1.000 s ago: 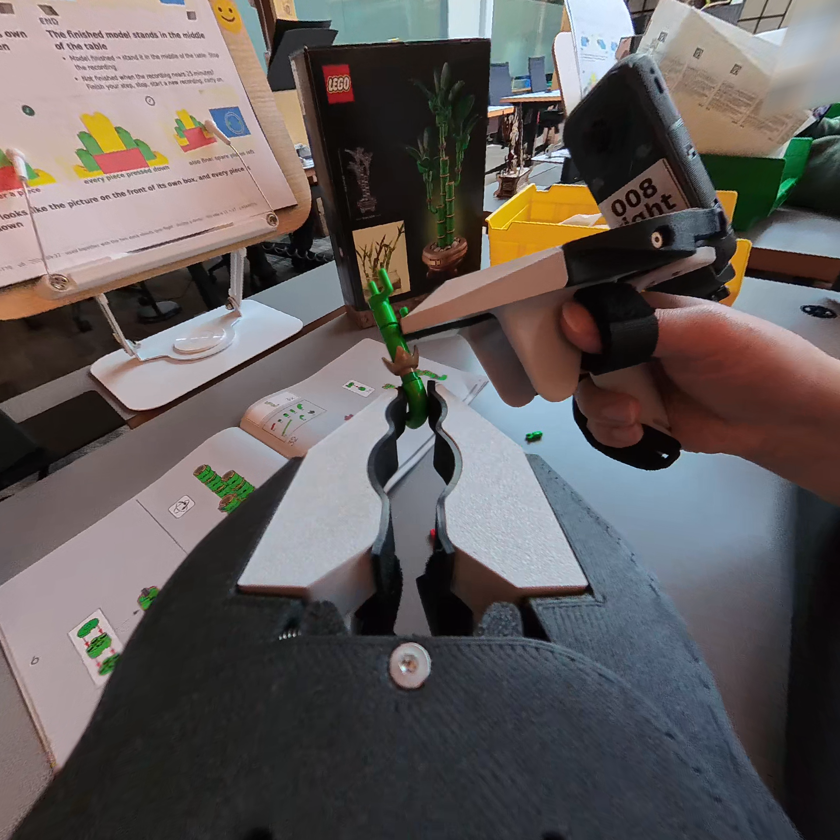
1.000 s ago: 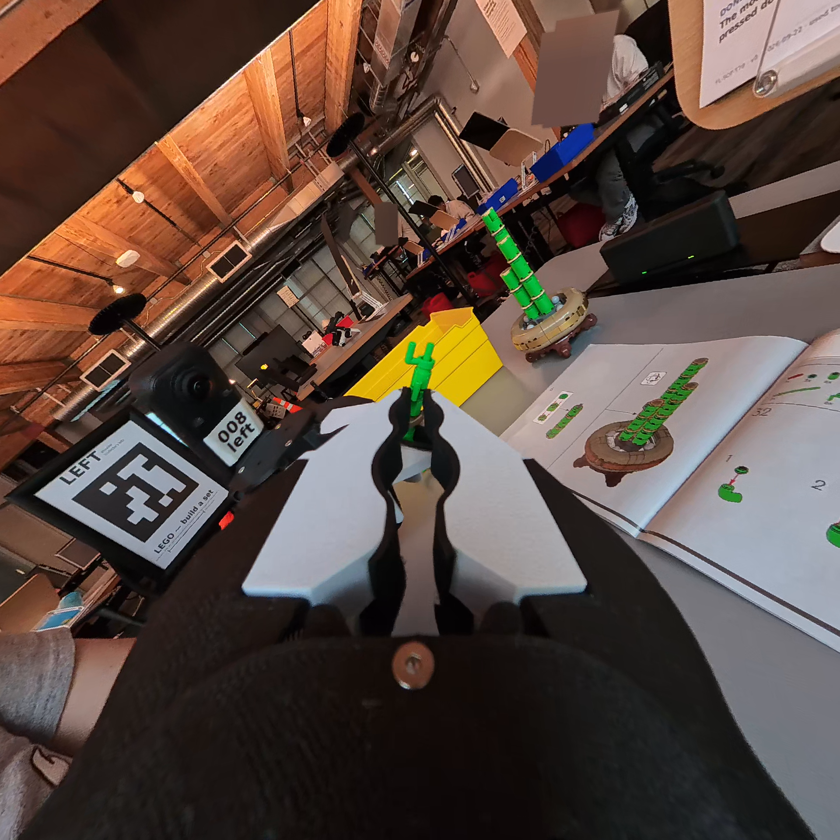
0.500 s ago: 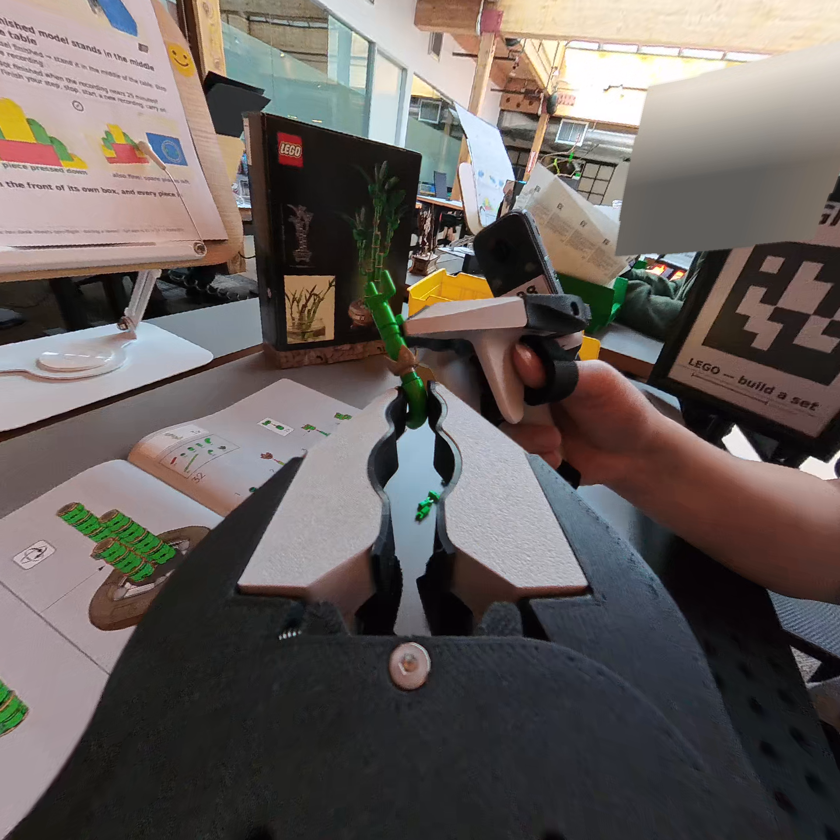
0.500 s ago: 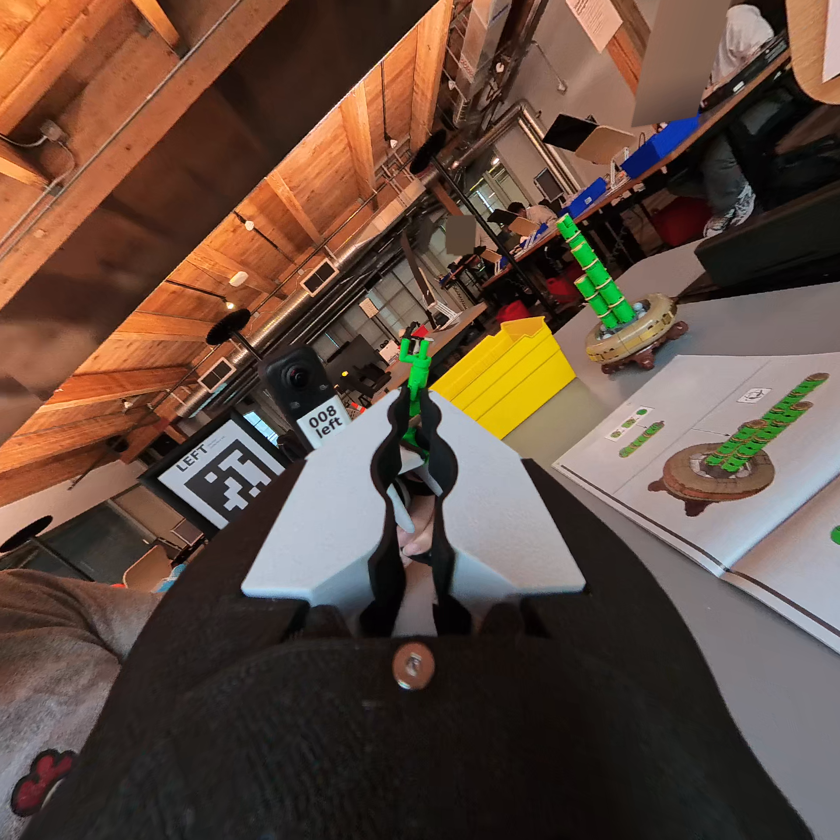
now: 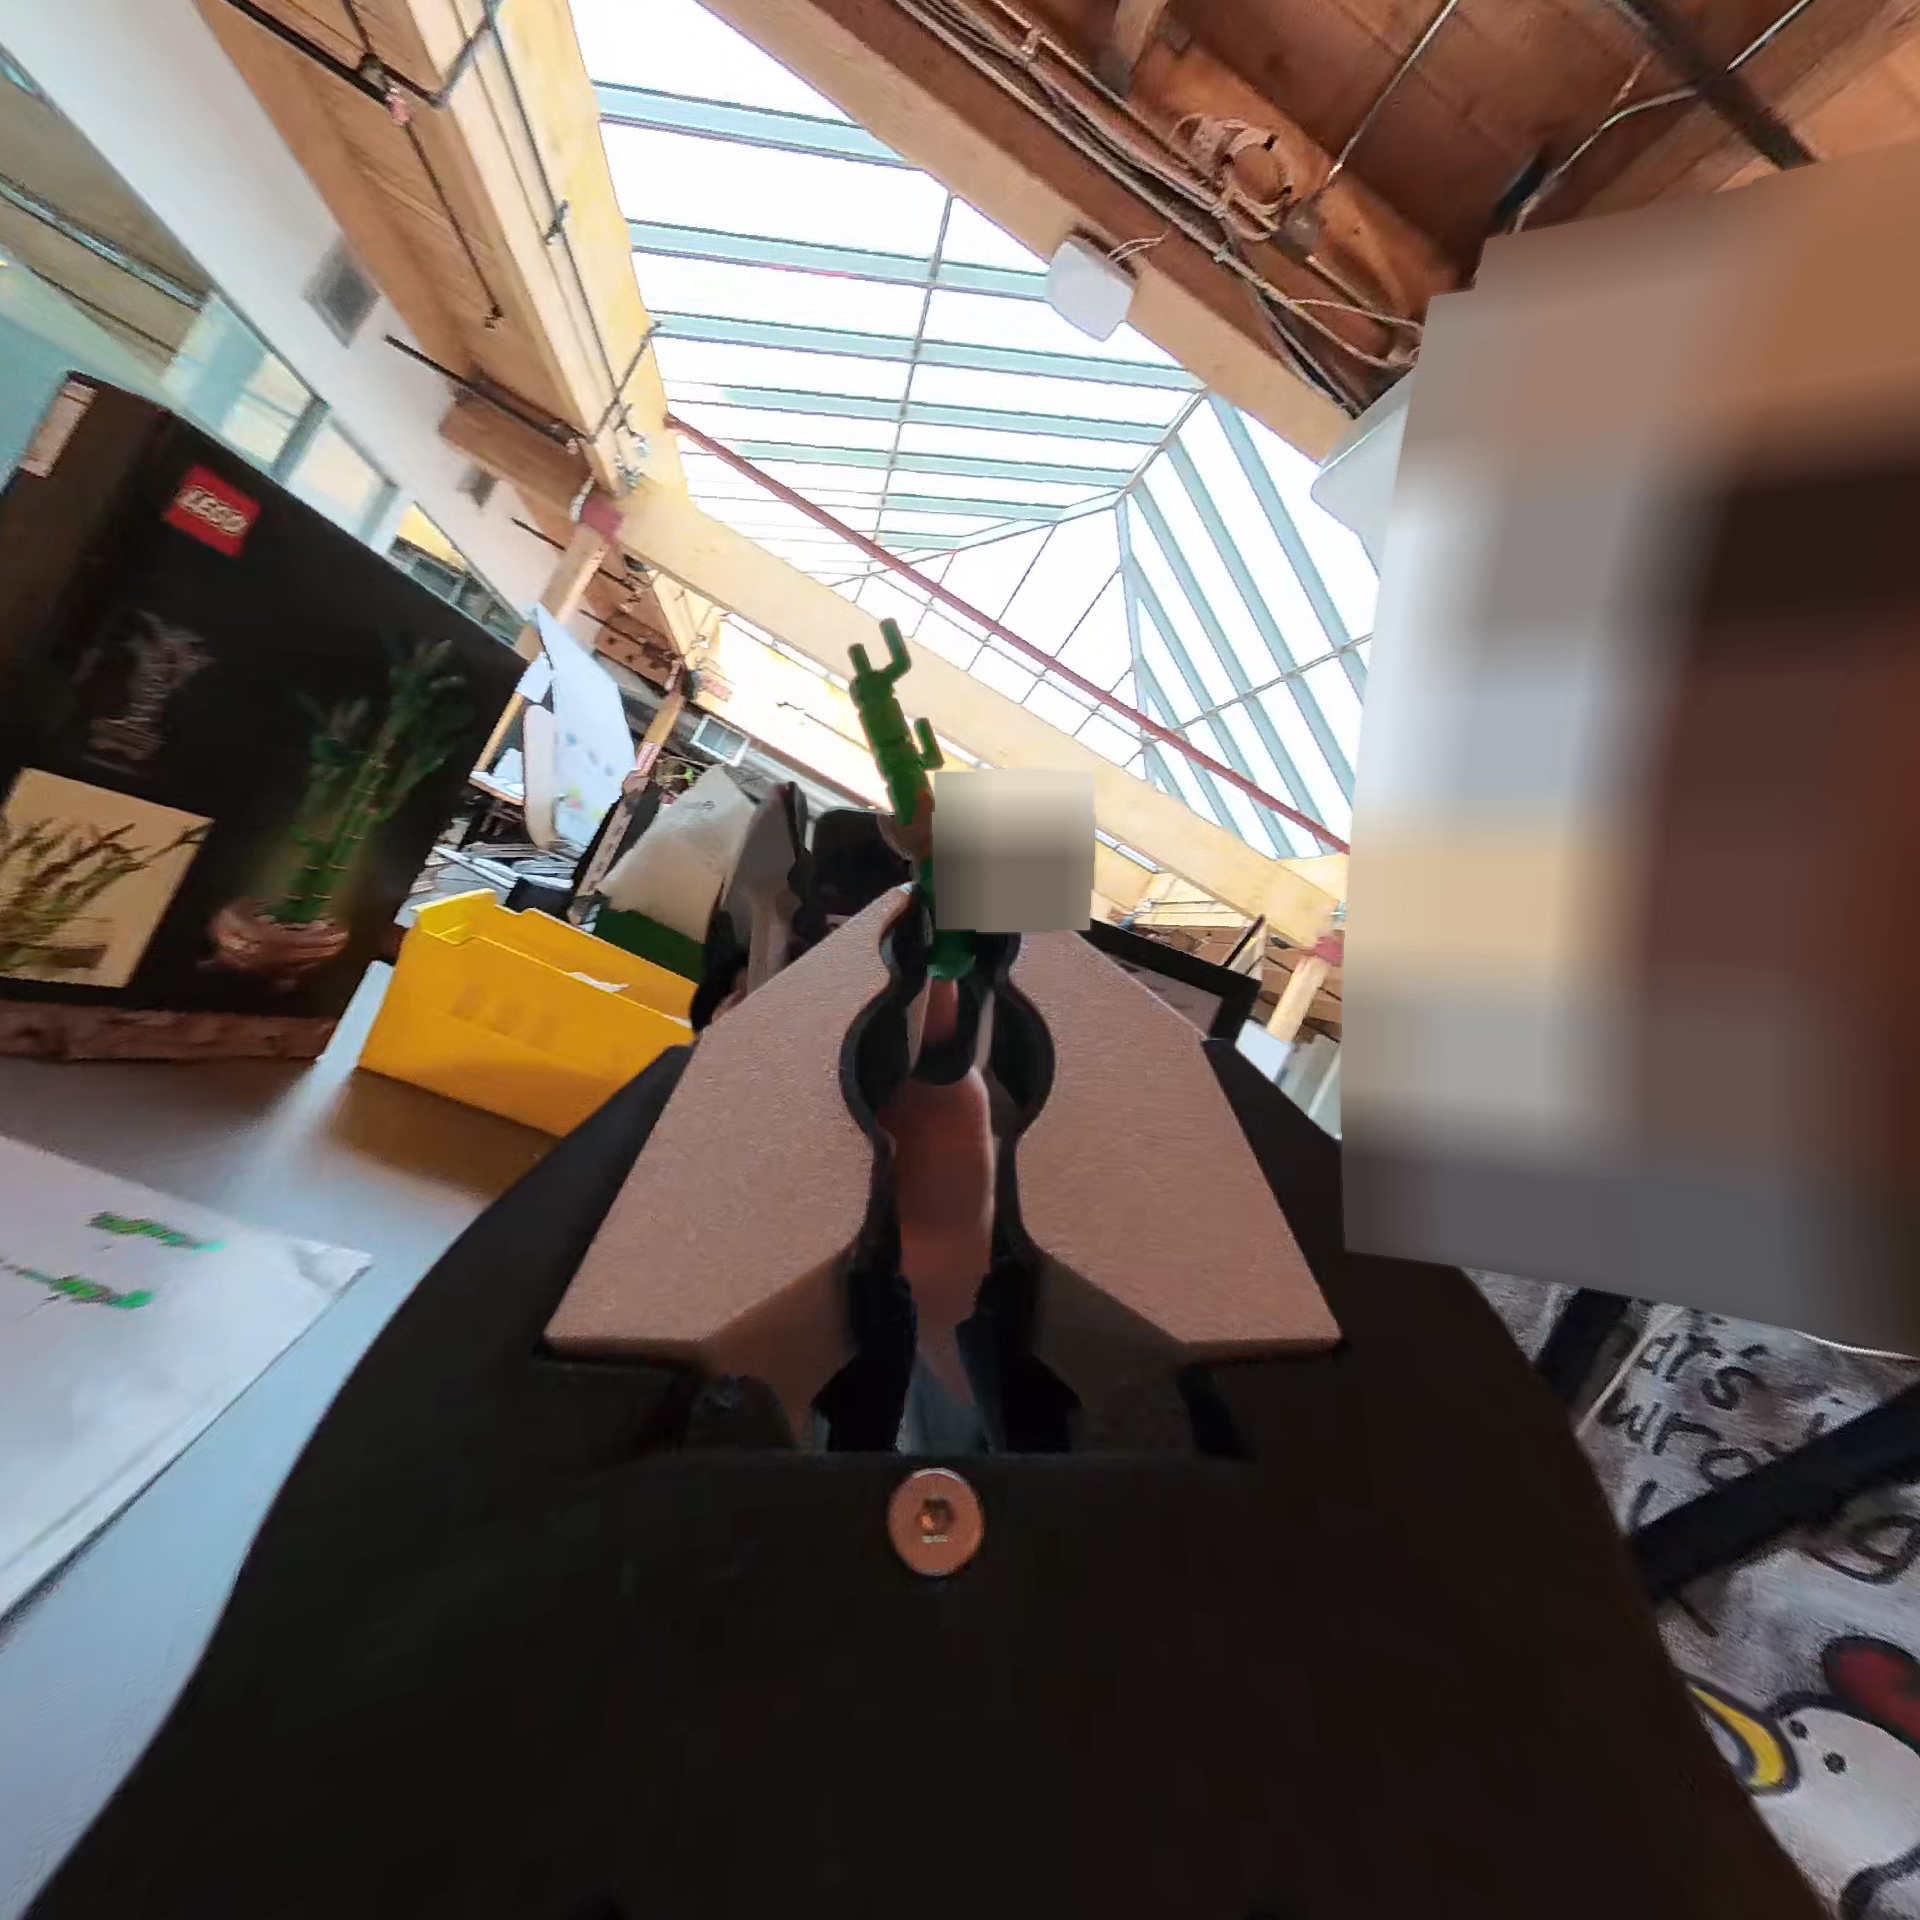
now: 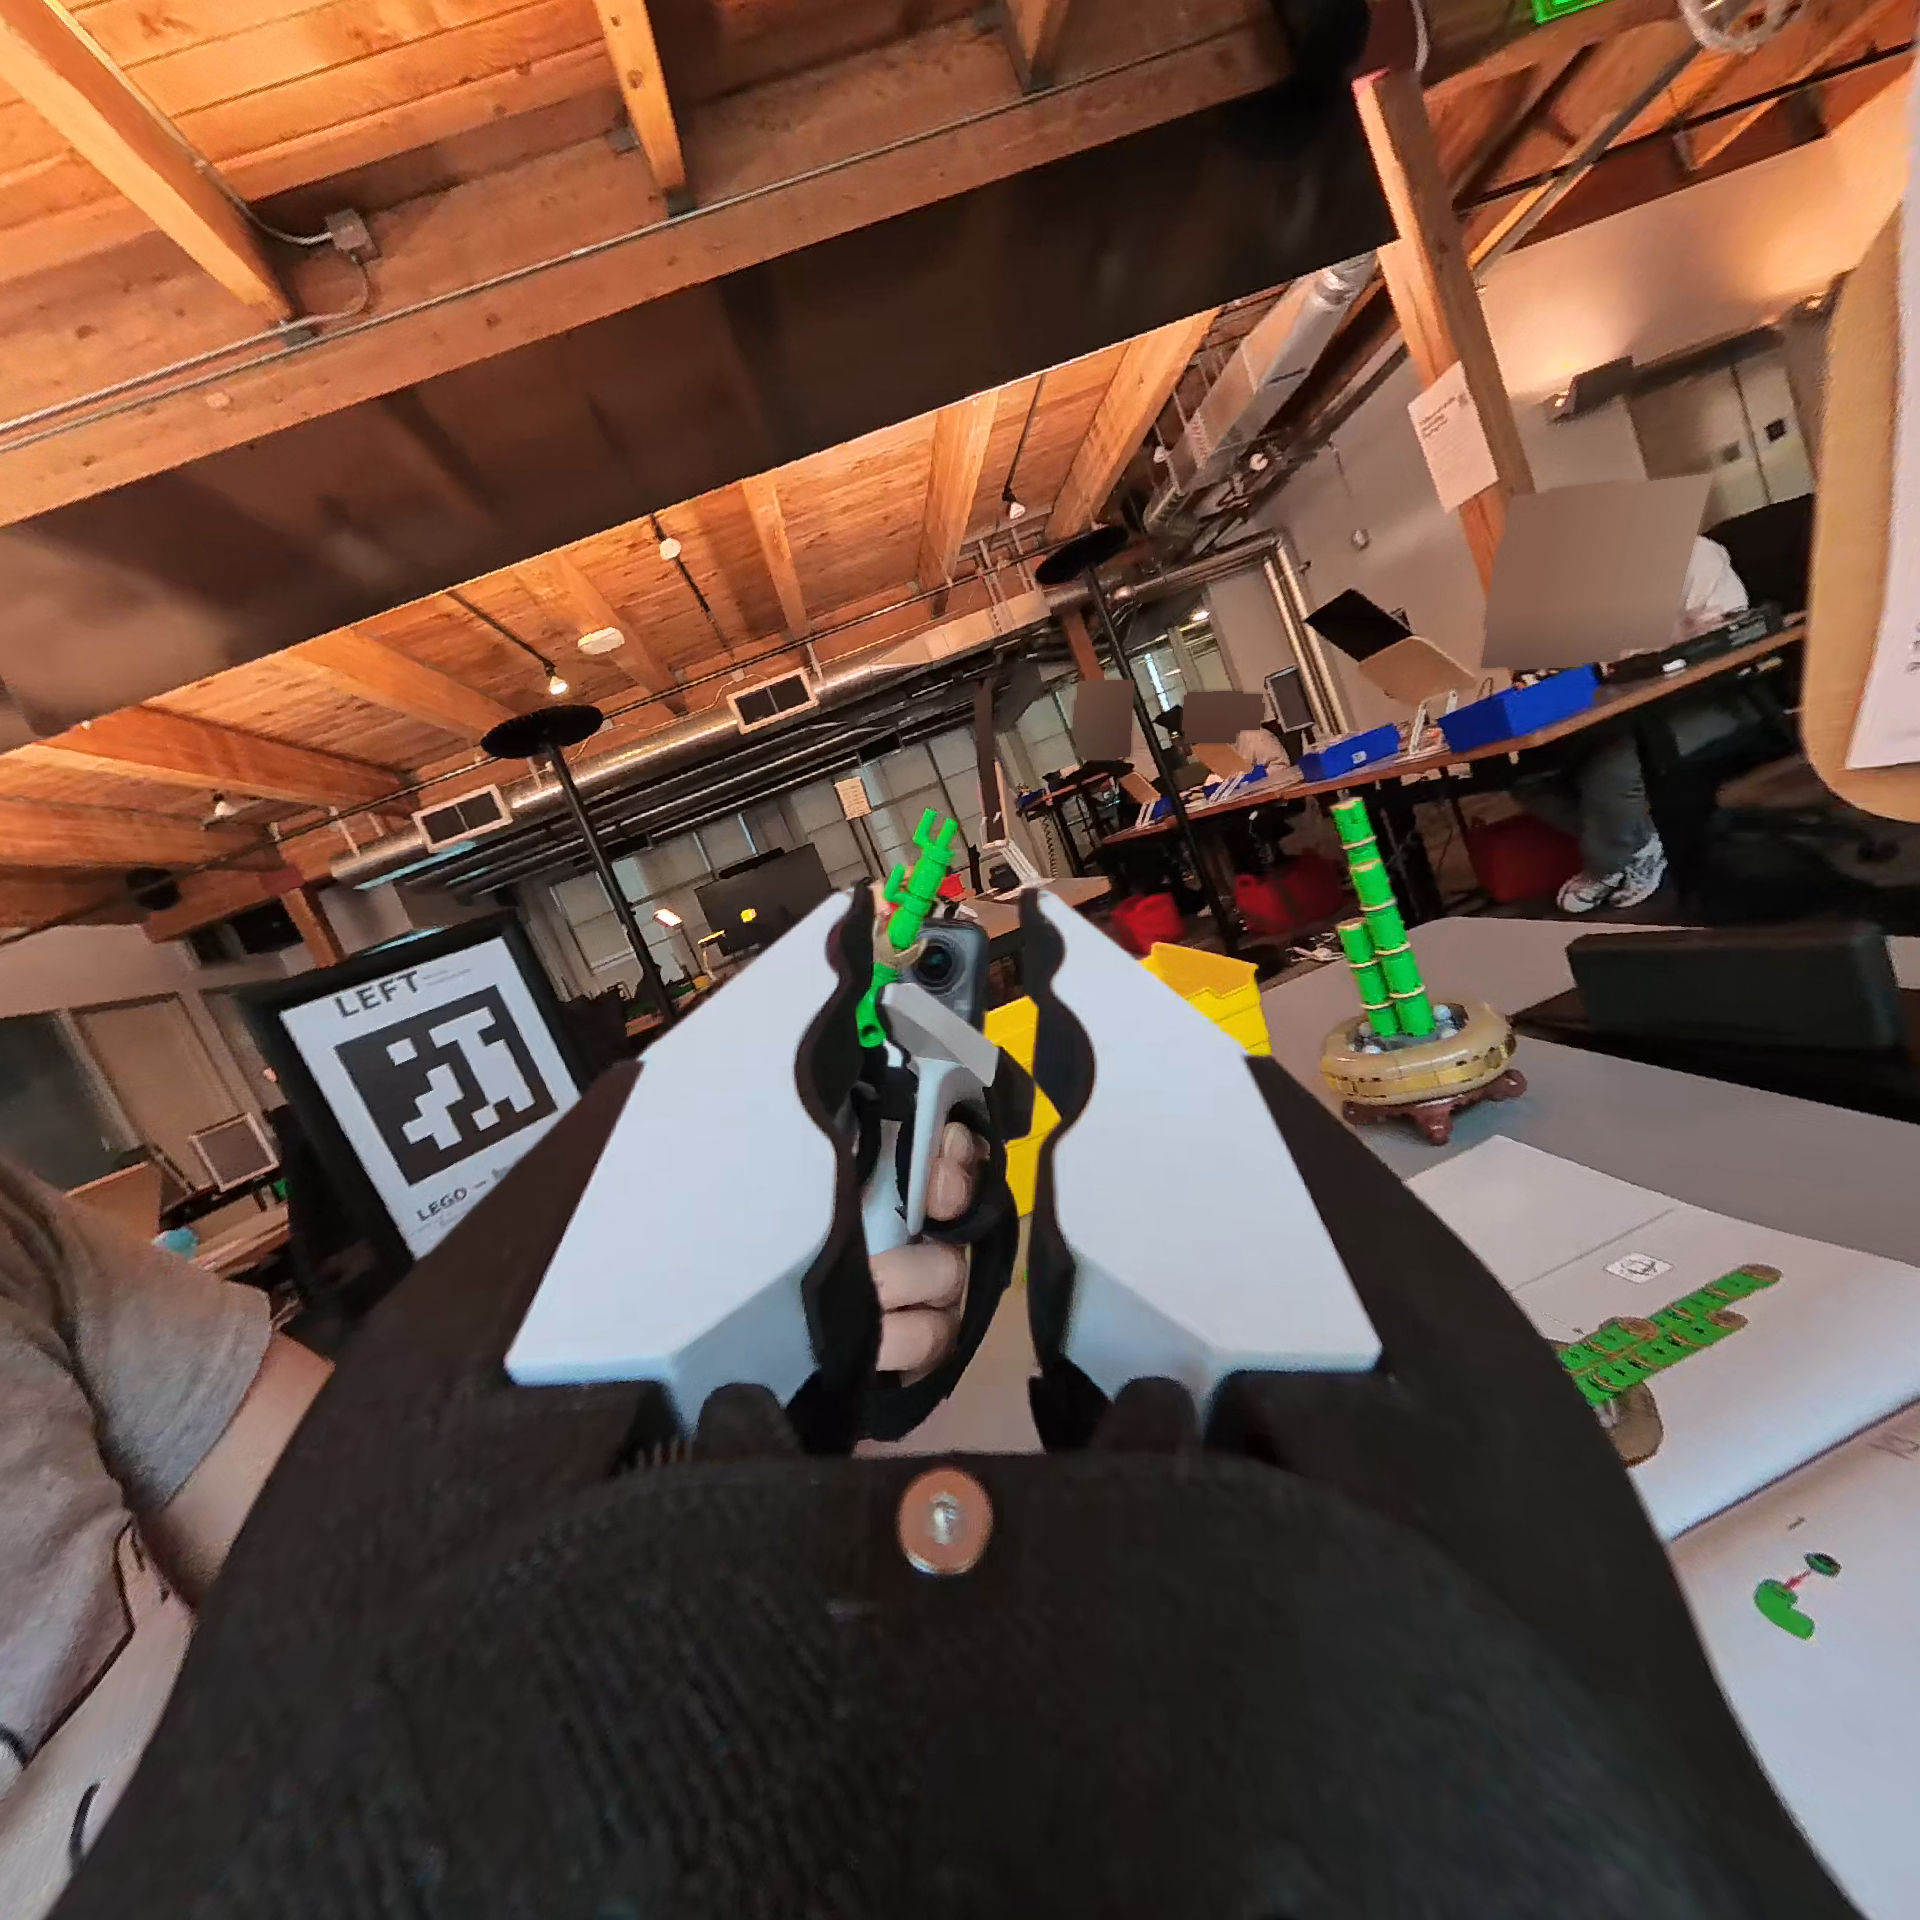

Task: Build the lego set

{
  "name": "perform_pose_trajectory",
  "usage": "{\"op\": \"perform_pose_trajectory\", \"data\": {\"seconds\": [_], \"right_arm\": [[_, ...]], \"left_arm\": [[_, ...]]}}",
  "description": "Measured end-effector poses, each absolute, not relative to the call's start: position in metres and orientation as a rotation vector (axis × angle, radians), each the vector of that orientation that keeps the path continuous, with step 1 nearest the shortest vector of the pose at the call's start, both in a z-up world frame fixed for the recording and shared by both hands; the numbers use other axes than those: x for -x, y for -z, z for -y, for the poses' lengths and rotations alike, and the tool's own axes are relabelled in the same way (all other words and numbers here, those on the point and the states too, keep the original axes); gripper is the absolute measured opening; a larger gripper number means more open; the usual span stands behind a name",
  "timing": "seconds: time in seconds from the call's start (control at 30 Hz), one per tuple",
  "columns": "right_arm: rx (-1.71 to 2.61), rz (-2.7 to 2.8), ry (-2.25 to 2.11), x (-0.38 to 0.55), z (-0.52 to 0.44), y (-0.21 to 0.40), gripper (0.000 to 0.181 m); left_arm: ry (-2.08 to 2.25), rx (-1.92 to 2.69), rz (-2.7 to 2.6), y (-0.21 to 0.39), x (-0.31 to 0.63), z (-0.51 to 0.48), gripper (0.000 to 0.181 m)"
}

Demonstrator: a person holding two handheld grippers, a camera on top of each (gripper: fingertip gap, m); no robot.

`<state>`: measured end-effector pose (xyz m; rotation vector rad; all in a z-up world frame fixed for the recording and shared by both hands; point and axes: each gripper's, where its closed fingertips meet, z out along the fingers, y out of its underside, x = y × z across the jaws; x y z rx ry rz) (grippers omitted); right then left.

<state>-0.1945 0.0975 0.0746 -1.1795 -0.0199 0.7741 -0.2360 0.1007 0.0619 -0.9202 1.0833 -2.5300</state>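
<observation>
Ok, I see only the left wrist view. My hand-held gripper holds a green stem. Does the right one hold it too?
Observer: No. The right hand-held gripper is open. The green stem shows in the gap between its fingers, and only the left hand-held gripper grips it.
Operator: And where is the model? I cannot find it in my view.
Observer: The bamboo model stands upright on the table, to the right of the right hand-held gripper and beyond the open booklet.
</observation>
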Motion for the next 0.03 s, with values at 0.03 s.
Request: {"op": "perform_pose_trajectory", "data": {"seconds": [0.03], "right_arm": [[1.18,0.04,-0.779,0.1975,-0.0967,-0.0749,0.025]], "left_arm": [[2.572,0.904,-1.079,-0.0631,0.2371,-0.0973,0.007]]}}
